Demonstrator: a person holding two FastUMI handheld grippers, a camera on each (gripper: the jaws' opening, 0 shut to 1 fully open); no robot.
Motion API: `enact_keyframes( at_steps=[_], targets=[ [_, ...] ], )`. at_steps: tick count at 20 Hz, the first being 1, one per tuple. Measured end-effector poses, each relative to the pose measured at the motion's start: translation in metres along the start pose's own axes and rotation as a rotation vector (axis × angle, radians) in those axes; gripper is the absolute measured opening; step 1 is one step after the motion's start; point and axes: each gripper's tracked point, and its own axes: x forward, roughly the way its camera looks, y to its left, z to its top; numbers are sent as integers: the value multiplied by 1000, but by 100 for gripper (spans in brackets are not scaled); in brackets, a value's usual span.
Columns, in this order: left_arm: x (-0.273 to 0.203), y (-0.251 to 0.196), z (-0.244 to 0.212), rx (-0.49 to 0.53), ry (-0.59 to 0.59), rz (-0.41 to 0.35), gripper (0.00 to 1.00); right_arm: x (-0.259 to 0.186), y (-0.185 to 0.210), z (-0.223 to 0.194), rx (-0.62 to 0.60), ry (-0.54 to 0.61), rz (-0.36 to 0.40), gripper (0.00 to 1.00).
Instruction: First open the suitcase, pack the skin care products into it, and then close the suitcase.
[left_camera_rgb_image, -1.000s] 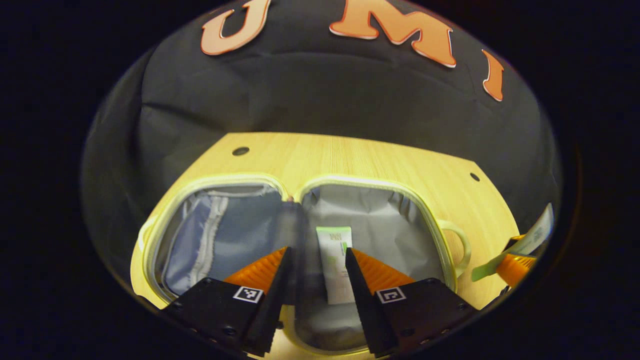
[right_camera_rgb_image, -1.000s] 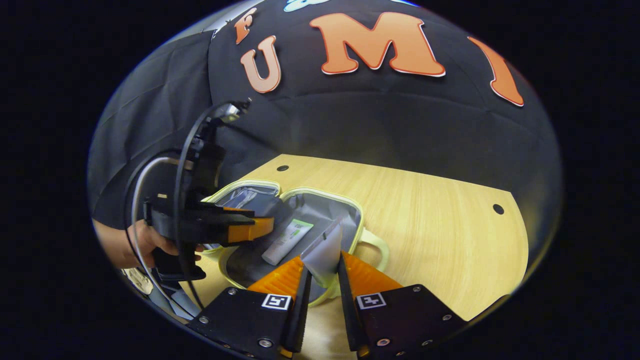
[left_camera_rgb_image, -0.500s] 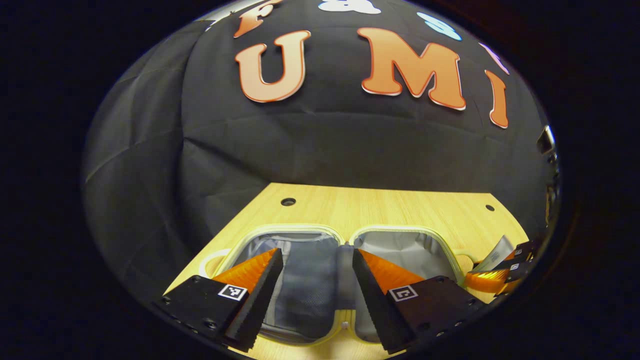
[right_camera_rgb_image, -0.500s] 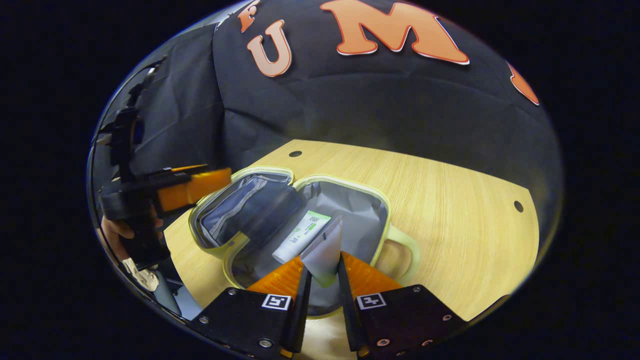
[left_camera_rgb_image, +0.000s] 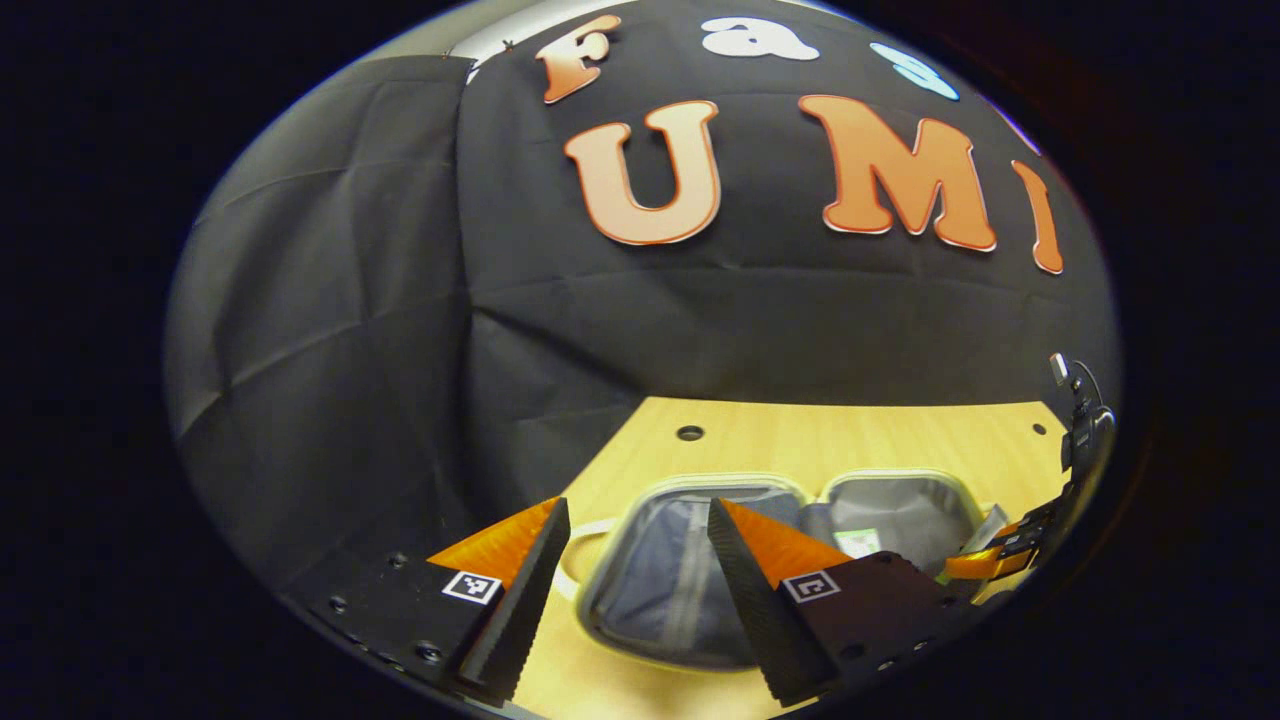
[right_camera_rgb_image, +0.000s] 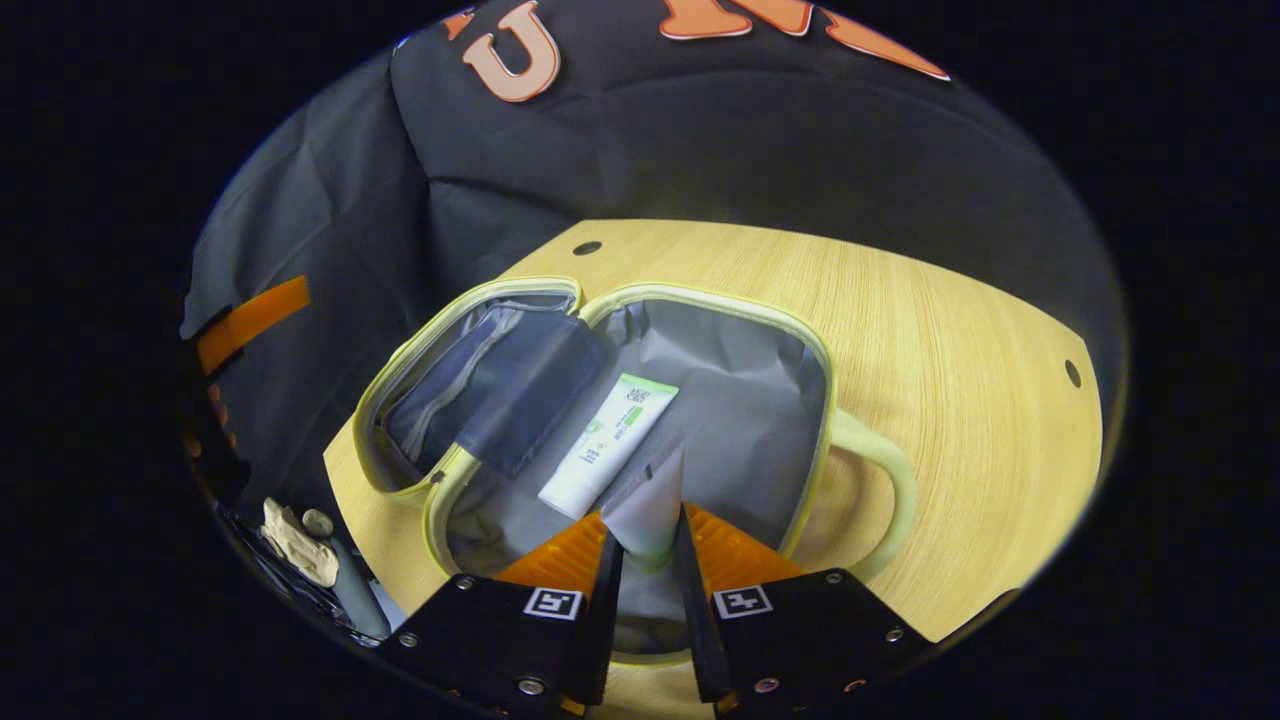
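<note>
One pale yellow-green soft suitcase (right_camera_rgb_image: 600, 420) with grey lining lies unzipped and flat on the light wooden tabletop (right_camera_rgb_image: 940, 340), toward its left edge, both halves facing up and one looped handle pointing to the right edge. Two skin care tubes are in sight. A white squeeze tube with a green band (right_camera_rgb_image: 608, 444) lies slantwise on the lining of the right half. A second tube, grey-white with a flat crimped end (right_camera_rgb_image: 645, 500), is pinched between the fingers of the right gripper (right_camera_rgb_image: 645, 535), which hangs over the near rim of that same half.

The left gripper (left_camera_rgb_image: 630, 575) has its fingers spread with nothing between them, out over the tabletop's left edge beside the suitcase's left half.

A second ago the left gripper stood right over the case; it has since drawn back and to the left. The right gripper has kept its grasp on the crimped tube and has come closer above the open case.
</note>
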Motion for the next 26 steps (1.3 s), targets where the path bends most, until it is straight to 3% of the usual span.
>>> enact_keyframes(
  at_steps=[2, 5, 8, 12, 13, 14, 16, 17, 23, 25, 26],
  targets=[
    [-1, 27, -6, -17, 8, 46, 87, 8, -3, -3, 29, 39, -11, 34],
    [6, 58, -41, -59, 134, 103, 87, 20, -10, -7, 57, 93, -50, 34],
    [11, 85, -57, -123, 183, 165, 88, 27, -16, -8, 112, 130, -91, 34],
    [23, 116, -71, -164, 209, 194, 88, 26, -28, -3, 190, 133, -139, 34],
    [29, 115, -77, -189, 231, 172, 88, 26, -29, -2, 199, 136, -148, 34],
    [29, 109, -86, -218, 261, 142, 87, 24, -30, -3, 206, 140, -152, 29],
    [41, 114, -101, -255, 301, 131, 89, 21, -32, 0, 211, 128, -169, 40],
    [45, 115, -107, -275, 316, 126, 89, 19, -33, 3, 214, 111, -175, 35],
    [78, 113, -121, -325, 349, 38, 90, -3, -35, 26, 269, 24, -217, 42],
    [93, 108, -125, -343, 363, -2, 91, -13, -32, 29, 274, -4, -224, 48],
    [98, 106, -129, -348, 376, -27, 91, -18, -32, 30, 272, -18, -234, 56]
  ],
)
